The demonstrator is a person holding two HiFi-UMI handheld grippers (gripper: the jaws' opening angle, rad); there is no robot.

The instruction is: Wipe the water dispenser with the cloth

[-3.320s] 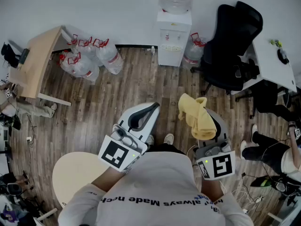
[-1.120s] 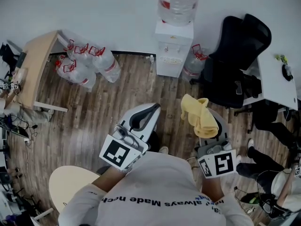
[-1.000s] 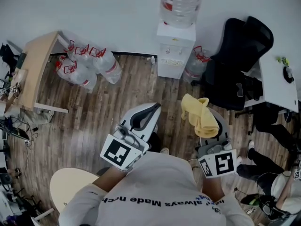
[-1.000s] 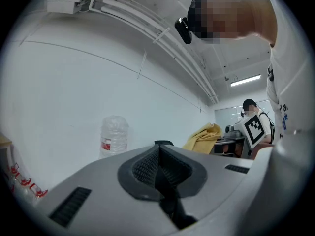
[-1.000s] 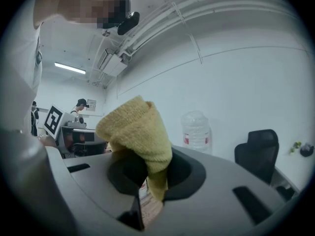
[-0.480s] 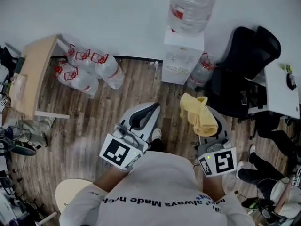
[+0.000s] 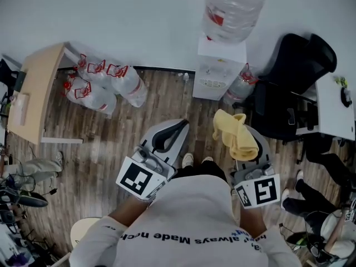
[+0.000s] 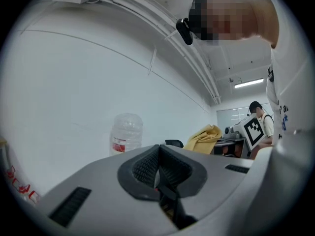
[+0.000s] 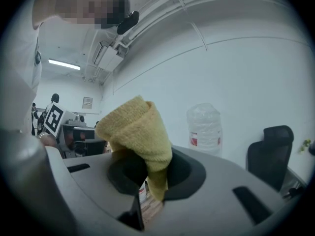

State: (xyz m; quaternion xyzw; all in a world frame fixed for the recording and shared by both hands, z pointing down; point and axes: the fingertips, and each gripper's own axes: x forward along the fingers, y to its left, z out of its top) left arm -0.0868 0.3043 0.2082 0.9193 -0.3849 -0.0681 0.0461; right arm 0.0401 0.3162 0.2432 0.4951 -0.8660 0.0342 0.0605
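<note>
The white water dispenser (image 7: pixel 219 67) stands against the far wall with a big clear bottle (image 7: pixel 233 7) on top; that bottle (image 9: pixel 204 126) also shows in the right gripper view, and the same bottle (image 8: pixel 126 132) in the left gripper view. My right gripper (image 7: pixel 240 144) is shut on a folded yellow cloth (image 7: pixel 236 134), which bulges out above its jaws as the cloth (image 9: pixel 139 136). My left gripper (image 7: pixel 177 125) is shut with nothing in it, its black pads (image 8: pixel 158 168) pressed together. Both grippers are held near my chest, well short of the dispenser.
Several spare water bottles (image 7: pixel 105 85) lie on the wood floor at left by a wooden table (image 7: pixel 30 90). Another bottle (image 7: pixel 241 85) leans right of the dispenser. A black office chair (image 7: pixel 292 88) and a white desk (image 7: pixel 336 107) stand at right. A round stool (image 7: pixel 86 235) is behind me.
I have stepped towards the dispenser: it and its bottle now look larger and nearer. Both grippers keep the same pose, the cloth still held in the right one.
</note>
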